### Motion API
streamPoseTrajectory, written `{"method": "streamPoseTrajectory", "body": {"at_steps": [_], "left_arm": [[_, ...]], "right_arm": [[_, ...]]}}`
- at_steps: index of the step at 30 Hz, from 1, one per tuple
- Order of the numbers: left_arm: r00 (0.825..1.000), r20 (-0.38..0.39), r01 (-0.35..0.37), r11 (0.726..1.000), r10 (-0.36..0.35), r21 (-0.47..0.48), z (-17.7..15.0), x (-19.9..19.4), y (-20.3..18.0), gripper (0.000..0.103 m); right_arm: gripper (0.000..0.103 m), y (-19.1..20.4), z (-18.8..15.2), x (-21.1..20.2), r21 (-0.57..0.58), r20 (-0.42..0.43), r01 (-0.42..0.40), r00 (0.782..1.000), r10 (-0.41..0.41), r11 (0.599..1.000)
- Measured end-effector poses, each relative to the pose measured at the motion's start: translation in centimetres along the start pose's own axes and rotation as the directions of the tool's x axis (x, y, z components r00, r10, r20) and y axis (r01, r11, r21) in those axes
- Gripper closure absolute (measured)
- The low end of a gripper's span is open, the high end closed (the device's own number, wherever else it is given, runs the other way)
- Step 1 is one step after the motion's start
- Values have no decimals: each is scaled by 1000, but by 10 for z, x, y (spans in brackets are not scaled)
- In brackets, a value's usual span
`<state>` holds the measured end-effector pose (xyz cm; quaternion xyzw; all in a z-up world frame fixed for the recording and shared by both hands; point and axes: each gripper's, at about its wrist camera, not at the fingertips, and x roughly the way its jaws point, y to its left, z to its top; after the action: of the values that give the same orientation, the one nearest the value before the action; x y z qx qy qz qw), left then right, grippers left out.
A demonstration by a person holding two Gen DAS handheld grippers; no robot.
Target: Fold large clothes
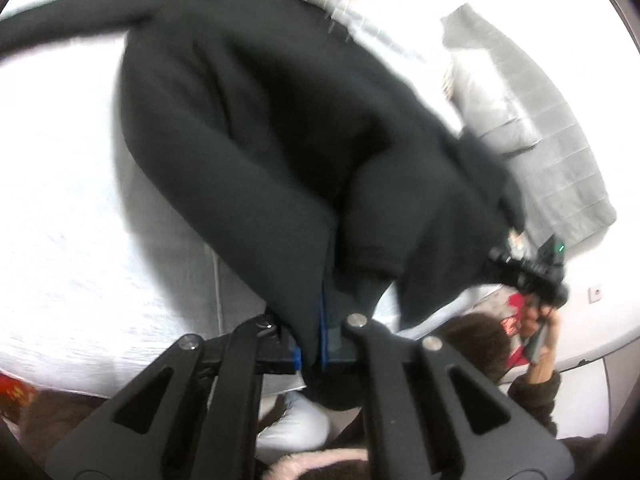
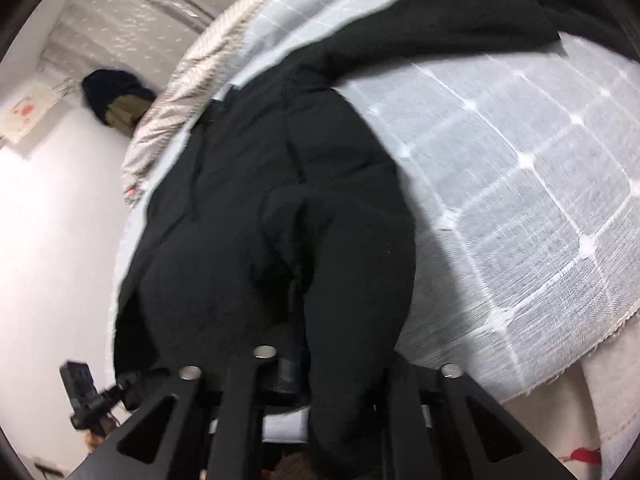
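Observation:
A large black garment [image 1: 248, 128] lies bunched on the white bed sheet [image 1: 60, 208], one sleeve trailing to the upper left. In the left wrist view my left gripper [image 1: 314, 350] is shut on a fold of its edge, the cloth pinched between the blue pads. Off to the right, my right gripper [image 1: 528, 268] holds another part of the same garment, with a hand [image 1: 540, 364] below it. The right wrist view shows the black garment [image 2: 260, 200] rising from my right gripper [image 2: 308, 384], shut on the cloth. My left gripper [image 2: 84, 400] shows small at the lower left.
A white checked bedspread [image 2: 520, 168] covers the bed under the garment. A striped quilt [image 2: 180, 80] lies along its far side and a grey quilted piece [image 1: 560, 140] at the right. A dark hat-like thing [image 2: 116, 96] hangs by the white wall [image 2: 52, 240].

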<state>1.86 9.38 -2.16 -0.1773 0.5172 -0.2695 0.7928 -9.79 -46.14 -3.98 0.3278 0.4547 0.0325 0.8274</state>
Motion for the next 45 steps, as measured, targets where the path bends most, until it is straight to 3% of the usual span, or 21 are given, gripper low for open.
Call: {"method": "streamPoseTrajectory", "body": {"at_steps": [3, 7, 11, 15, 17, 18, 20, 22, 23, 24, 25, 26, 27, 29, 31, 34, 35, 39, 41, 43, 45], "left_arm": [[991, 129, 28, 999, -32, 34, 16, -59, -11, 97], [962, 271, 38, 998, -47, 41, 32, -134, -8, 97], [944, 329, 23, 999, -30, 24, 34, -174, 5, 97], [967, 227, -122, 993, 118, 6, 26, -162, 35, 97], [963, 103, -255, 966, 250, 35, 13, -137, 54, 93], [953, 49, -302, 952, 300, 46, 10, -121, 59, 90], [914, -58, -399, 915, 402, 62, -5, -94, 69, 87], [879, -39, -471, 878, 475, 81, -12, -90, 69, 83], [865, -11, -498, 862, 501, 93, -18, -91, 64, 71], [857, 13, -513, 852, 514, 101, -19, -91, 58, 62], [853, 51, -521, 846, 519, 112, -18, -96, 51, 43], [856, 87, -517, 847, 510, 125, -17, -100, 44, 35], [862, 121, -506, 850, 492, 147, -15, -100, 38, 34], [883, 163, -466, 861, 440, 202, -10, -96, 20, 33], [905, 169, -422, 876, 391, 232, 0, -82, 9, 32], [943, 143, -331, 898, 301, 291, 15, -48, -2, 29], [948, 139, -317, 897, 288, 309, 21, -32, -1, 29], [947, 82, -320, 901, 310, 292, 33, 13, 18, 29], [944, 0, -320, 912, 331, 254, 31, 33, 39, 29], [935, -78, -322, 919, 347, 226, 19, 43, 62, 29], [944, -58, -300, 920, 324, 254, 8, 33, 63, 28]], "right_arm": [[96, 23, -3, -31, -43, 62, -57, 996, 59, 997], [97, 58, 0, -77, -105, 167, -113, 977, 130, 988], [97, 78, 6, -104, -140, 220, -129, 963, 158, 982], [96, 77, 5, -100, -166, 196, 48, 980, -15, 985], [89, 66, -3, -78, -178, 95, 142, 987, -126, 974], [88, 60, -6, -69, -181, 54, 177, 984, -169, 968], [82, 45, -14, -45, -183, -21, 284, 956, -293, 941], [82, 38, -15, -34, -210, -28, 389, 915, -404, 897], [81, 37, -15, -36, -216, -5, 429, 898, -441, 877], [80, 37, -13, -38, -215, 11, 441, 893, -450, 871], [77, 39, -11, -42, -211, 27, 437, 897, -442, 874], [73, 42, -8, -46, -208, 36, 418, 907, -420, 884], [71, 45, -7, -49, -208, 43, 403, 914, -404, 891], [48, 55, -2, -50, -222, 63, 362, 932, -357, 905], [35, 69, 3, -42, -237, 89, 341, 940, -329, 910], [34, 93, 12, -12, -303, 86, 299, 954, -287, 905], [34, 99, 16, 5, -332, 71, 289, 957, -281, 898], [34, 102, 23, 57, -389, 12, 302, 946, -323, 870], [34, 87, 21, 76, -367, -51, 286, 944, -326, 885], [34, 60, 14, 91, -319, -122, 303, 926, -356, 898], [34, 45, 4, 87, -326, -106, 292, 934, -342, 899]]}}
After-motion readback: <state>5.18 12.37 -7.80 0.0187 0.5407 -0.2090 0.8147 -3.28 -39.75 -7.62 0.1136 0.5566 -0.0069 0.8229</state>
